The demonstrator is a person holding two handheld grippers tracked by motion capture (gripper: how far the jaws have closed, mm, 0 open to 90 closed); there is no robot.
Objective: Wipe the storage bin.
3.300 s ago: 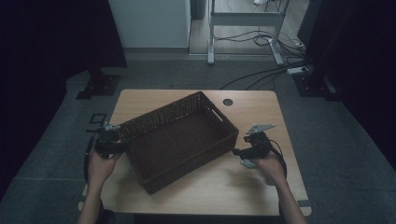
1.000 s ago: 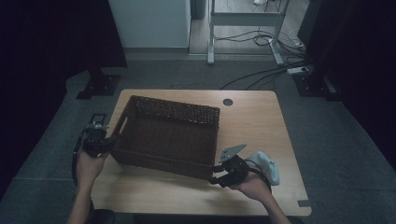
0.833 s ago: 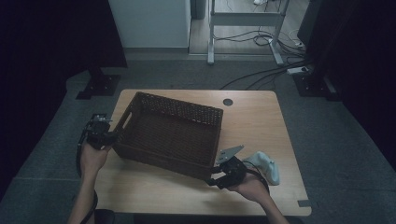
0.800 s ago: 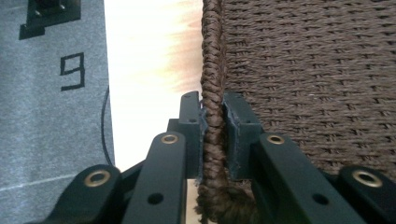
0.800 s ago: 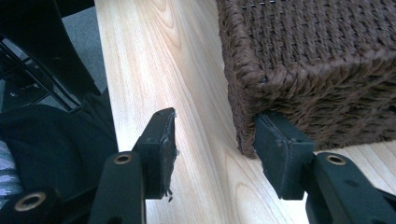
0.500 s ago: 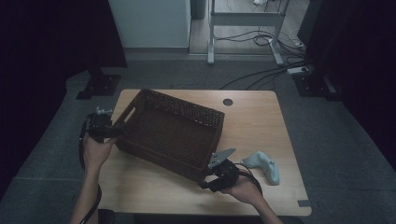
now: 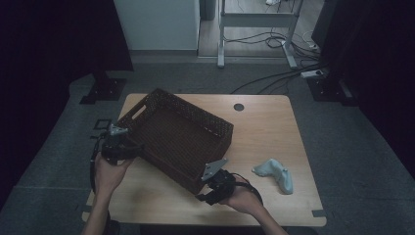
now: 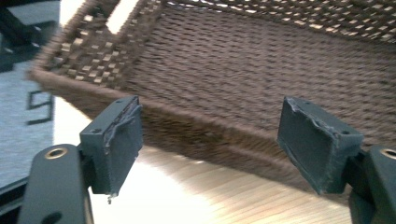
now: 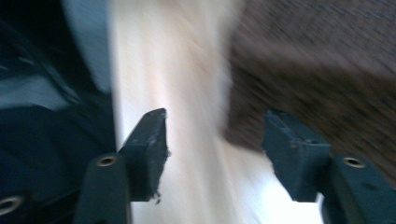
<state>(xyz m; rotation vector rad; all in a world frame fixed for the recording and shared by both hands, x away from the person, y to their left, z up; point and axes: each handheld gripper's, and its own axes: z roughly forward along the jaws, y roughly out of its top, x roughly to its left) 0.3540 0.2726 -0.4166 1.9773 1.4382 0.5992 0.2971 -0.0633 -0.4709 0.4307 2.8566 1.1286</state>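
The left gripper (image 8: 210, 144) has its jaws apart and they have just been opening; nothing is clamped between them, and the basket (image 8: 261, 74) stands just beyond the pads, its long dark wall and rim crossing the gap. In the high view that left gripper (image 7: 128, 147) sits at the basket's (image 7: 176, 134) left corner, near the end with the handle slot, held in the left hand (image 7: 108, 171) at the worktop's left edge. The right gripper (image 9: 215, 149) likewise has its jaws apart, just opened further, with bare worktop (image 9: 177, 93) between them and a corner of the basket (image 9: 327, 70) just ahead of the right-hand pad; the view is blurred, so I cannot tell whether that pad touches the weave. From above, the right gripper (image 7: 208, 188) lies at the basket's near corner, with the right hand (image 7: 242, 198) behind it near the front edge of the worktop (image 7: 274, 122). The basket rests skewed on the worktop, left of centre, its long sides running diagonally, and it looks empty. A pale handheld object (image 7: 274, 174) lies on the worktop to the right of the right hand, apart from the basket.
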